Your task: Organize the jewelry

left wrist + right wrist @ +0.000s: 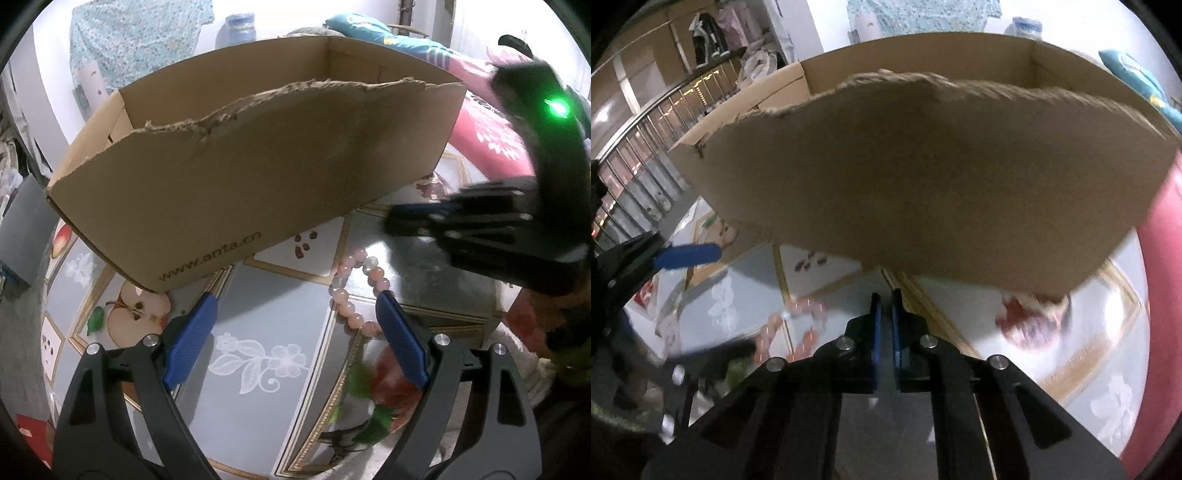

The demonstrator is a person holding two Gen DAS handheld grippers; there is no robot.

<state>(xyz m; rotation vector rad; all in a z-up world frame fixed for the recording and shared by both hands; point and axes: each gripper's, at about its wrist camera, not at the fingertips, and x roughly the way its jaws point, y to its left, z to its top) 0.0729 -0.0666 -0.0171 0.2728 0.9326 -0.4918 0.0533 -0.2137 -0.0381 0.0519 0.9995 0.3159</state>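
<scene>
Two grippers hover before a torn cardboard box (240,177): left gripper (295,306) spread wide beside a pink bead bracelet (354,295), right gripper (885,295) pinched closed, empty.

Tall box blocks the far side
The torn brown cardboard box (229,177) walls off the patterned table (258,354); bare table lies before it.

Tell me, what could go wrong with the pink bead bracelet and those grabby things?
1. The bead bracelet lies beside the right finger of the open left gripper, not between its jaws, so closing now might just nudge it away.
2. The right gripper, jaws shut and empty, sits close by and could bump the left one.
3. The cardboard box has a high, torn front wall, so the bracelet might catch on the edge going in.
</scene>
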